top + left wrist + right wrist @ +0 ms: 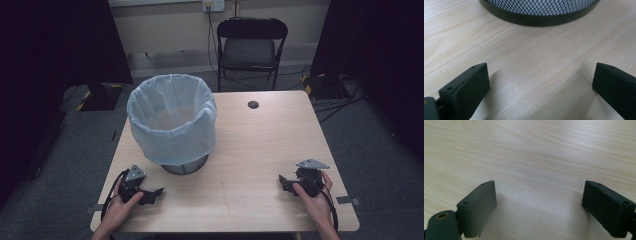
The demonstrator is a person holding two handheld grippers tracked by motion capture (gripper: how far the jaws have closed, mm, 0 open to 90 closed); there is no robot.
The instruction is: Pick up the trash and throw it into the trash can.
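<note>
A black mesh waste bin [172, 122] lined with a pale blue bag stands on the left half of the wooden table [250, 150]. My left gripper [151, 195] rests on the table near the front left, just in front of the bin. Its jaws are wide apart with bare wood between them, and the bin's mesh base [539, 11] is close ahead in the left gripper view. My right gripper [286, 184] rests near the front right edge, open, over bare table [536, 170]. A hand holds each one.
A round black cable grommet [253, 104] sits in the table's far middle. A black folding chair [250, 47] stands behind the table. Cables and dark stands lie on the grey floor around it.
</note>
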